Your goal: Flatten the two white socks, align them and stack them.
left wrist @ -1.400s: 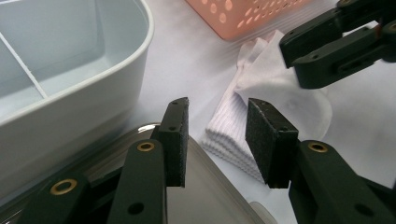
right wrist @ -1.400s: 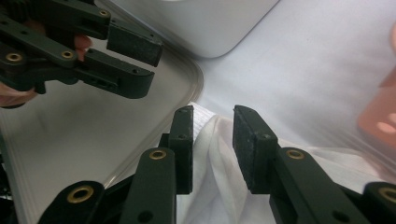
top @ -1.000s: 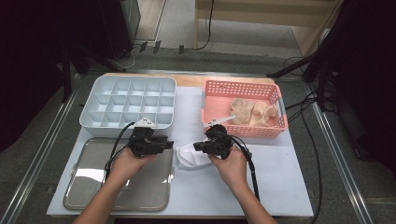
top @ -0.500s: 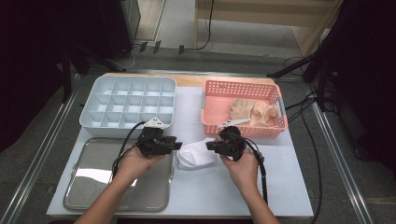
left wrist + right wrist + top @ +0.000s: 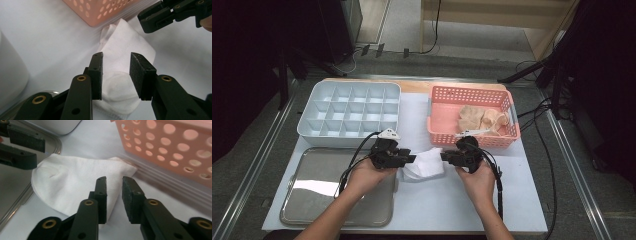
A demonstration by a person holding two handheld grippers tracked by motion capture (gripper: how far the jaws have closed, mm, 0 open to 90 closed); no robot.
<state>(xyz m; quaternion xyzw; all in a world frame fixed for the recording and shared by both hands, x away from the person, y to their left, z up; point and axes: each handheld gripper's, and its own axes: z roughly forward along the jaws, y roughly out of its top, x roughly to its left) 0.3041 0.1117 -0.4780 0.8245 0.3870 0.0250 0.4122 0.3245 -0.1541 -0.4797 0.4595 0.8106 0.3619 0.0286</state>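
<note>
The counter [image 5: 512, 200] is covered in white and carries everything, its near edge cut off by the bottom of the high view. At its near left lies a steel tray [image 5: 312, 200], partly hidden under the person's left forearm. Behind the tray stands a pale grey divided box [image 5: 349, 112] with rows of compartments. At the far right stands a pink perforated basket [image 5: 447, 127] holding beige crumpled pieces [image 5: 482, 119] too bunched up to identify.

Between the two tools, just in front of the basket's near left corner, lies a white sock [image 5: 424, 165], flat on the counter, its left end reaching the tray's right edge. In the left gripper view its cuff end passes below the frame.

The left gripper [image 5: 409, 159] points right at the sock; its jaws have just been closing and stand moderately apart above the fabric, the pads clear of it. The right gripper [image 5: 443, 155] points left at the sock's right edge; its jaws have just been opening and show a narrow gap, with the sock's edge beneath them and nothing pinched. Whether their lower edges brush the cloth cannot be made out.
</note>
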